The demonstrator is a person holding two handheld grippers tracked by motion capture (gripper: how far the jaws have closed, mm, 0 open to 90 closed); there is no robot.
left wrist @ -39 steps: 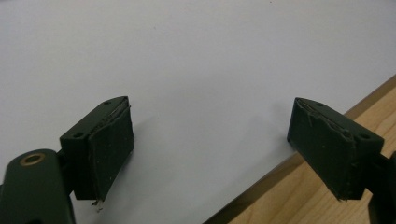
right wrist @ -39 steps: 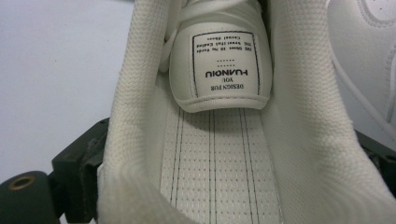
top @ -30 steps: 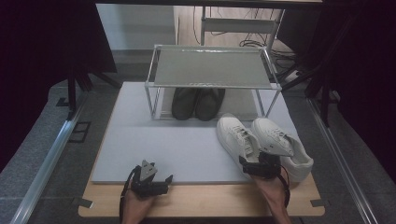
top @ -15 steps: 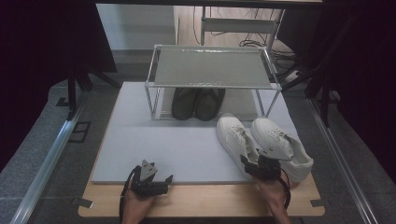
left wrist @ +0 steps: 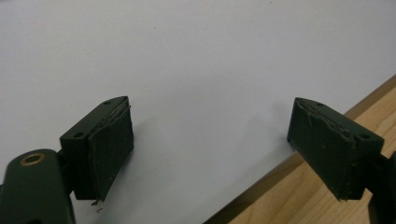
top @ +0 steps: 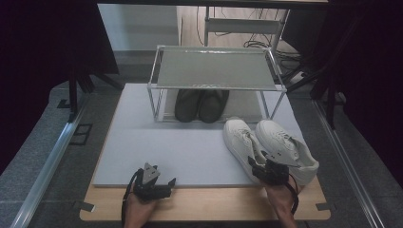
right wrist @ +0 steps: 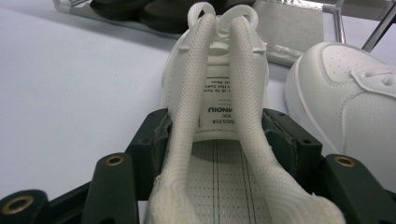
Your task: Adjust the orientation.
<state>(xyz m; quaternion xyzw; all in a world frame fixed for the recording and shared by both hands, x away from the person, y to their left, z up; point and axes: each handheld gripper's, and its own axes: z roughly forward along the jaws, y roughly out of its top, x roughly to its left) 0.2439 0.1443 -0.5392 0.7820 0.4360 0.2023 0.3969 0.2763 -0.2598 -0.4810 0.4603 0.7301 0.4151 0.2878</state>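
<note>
Two white sneakers stand side by side at the mat's front right. My right gripper [top: 262, 167] is at the heel of the left white sneaker [top: 240, 140]. In the right gripper view its jaws have just been closing, and the right gripper [right wrist: 217, 135] is now shut on the left white sneaker's [right wrist: 219, 88] padded collar, whose two sides are squeezed toward each other. The other white sneaker [right wrist: 345, 102] lies just to the right. My left gripper [top: 166, 184] rests at the mat's front edge; in its own view the left gripper [left wrist: 210, 135] stands open over bare mat.
A metal-framed rack [top: 216, 69] with a flat top shelf stands at the back of the grey mat [top: 166, 142]. A pair of dark shoes [top: 199, 104] sits under it. The mat lies on a wooden board [top: 214, 204] with dark floor all around.
The right gripper's jaws have closed in around the left white sneaker's heel collar. The left hand has stayed where it was.
</note>
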